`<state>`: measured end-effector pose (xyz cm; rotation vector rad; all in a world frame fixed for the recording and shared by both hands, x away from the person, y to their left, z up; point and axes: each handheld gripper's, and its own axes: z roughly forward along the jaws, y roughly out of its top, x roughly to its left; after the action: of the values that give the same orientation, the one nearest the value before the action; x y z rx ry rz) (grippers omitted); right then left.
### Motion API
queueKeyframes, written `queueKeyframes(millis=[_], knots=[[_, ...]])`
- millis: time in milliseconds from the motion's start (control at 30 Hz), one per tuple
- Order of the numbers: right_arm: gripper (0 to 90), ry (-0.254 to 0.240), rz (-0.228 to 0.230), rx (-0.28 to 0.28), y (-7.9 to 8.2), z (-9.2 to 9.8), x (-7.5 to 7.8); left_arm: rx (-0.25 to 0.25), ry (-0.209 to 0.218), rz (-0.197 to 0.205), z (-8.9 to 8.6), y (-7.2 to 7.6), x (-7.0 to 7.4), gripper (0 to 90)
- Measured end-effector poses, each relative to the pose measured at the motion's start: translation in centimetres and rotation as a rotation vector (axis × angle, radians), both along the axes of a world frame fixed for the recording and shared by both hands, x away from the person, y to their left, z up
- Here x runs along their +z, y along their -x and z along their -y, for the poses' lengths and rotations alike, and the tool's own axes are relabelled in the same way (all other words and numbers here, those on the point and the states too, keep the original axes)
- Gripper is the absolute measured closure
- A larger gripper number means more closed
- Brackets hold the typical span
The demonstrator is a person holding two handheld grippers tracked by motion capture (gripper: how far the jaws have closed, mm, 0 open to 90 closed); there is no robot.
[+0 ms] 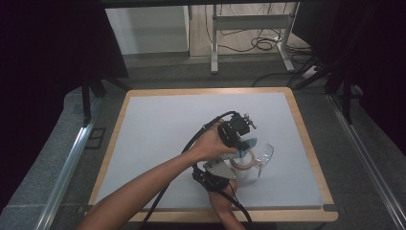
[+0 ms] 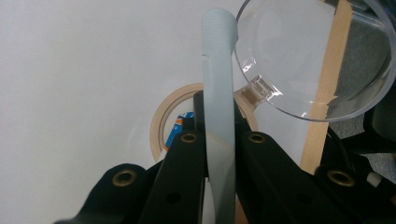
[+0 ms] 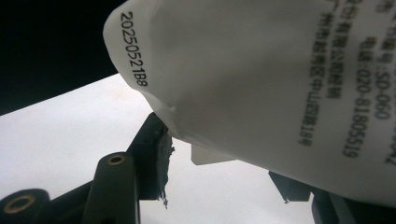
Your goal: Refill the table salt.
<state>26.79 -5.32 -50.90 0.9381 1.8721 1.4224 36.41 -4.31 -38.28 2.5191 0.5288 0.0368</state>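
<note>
My left gripper (image 1: 245, 143) reaches in from the left and points down at the mat. It is shut on a thin pale blue strip (image 2: 217, 56), which stands edge-on between the jaws (image 2: 218, 116). Just beyond them a roll of beige tape (image 1: 249, 168) (image 2: 159, 121) lies flat. A clear plastic cup (image 1: 266, 154) (image 2: 317, 60) rests beside the roll. Nearer the front edge, under the left forearm, is my right gripper (image 1: 231, 175) with its grey plate. It is shut on a white printed packet (image 3: 261, 70), which bulges between the jaws (image 3: 219, 154) and hides the right one.
The work surface is a pale grey mat (image 1: 167, 124) with a wooden border (image 1: 301, 124). Both arms cross near the front right of the mat. Metal rails (image 1: 72, 158) run along the sides. A desk frame (image 1: 249, 21) and cables stand on the floor behind.
</note>
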Motion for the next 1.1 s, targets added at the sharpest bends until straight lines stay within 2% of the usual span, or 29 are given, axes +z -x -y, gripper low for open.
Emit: queueKeyframes(millis=[800, 867, 900, 933, 1100], knots=[[45.8, -0.015, -0.008, -0.002, -0.02, -0.03, 0.09, -0.005, -0.006, 0.004, 0.09, 0.06, 0.01, 90.0], [45.8, -0.009, 0.01, -0.004, -0.09, -0.01, 0.13, -0.004, -0.01, 0.004, 0.06, 0.1, 0.13, 90.0], [45.8, -0.021, -0.006, -0.006, 0.02, -0.12, 0.16, -0.006, -0.011, 0.007, 0.04, 0.07, 0.17, 90.0], [45.8, -0.014, 0.012, -0.005, -0.1, -0.09, 0.2, -0.007, -0.011, 0.008, 0.02, 0.07, 0.2, 90.0], [45.8, -0.016, 0.015, -0.006, -0.15, -0.16, 0.31, -0.005, -0.012, 0.01, 0.02, 0.07, 0.27, 90.0]])
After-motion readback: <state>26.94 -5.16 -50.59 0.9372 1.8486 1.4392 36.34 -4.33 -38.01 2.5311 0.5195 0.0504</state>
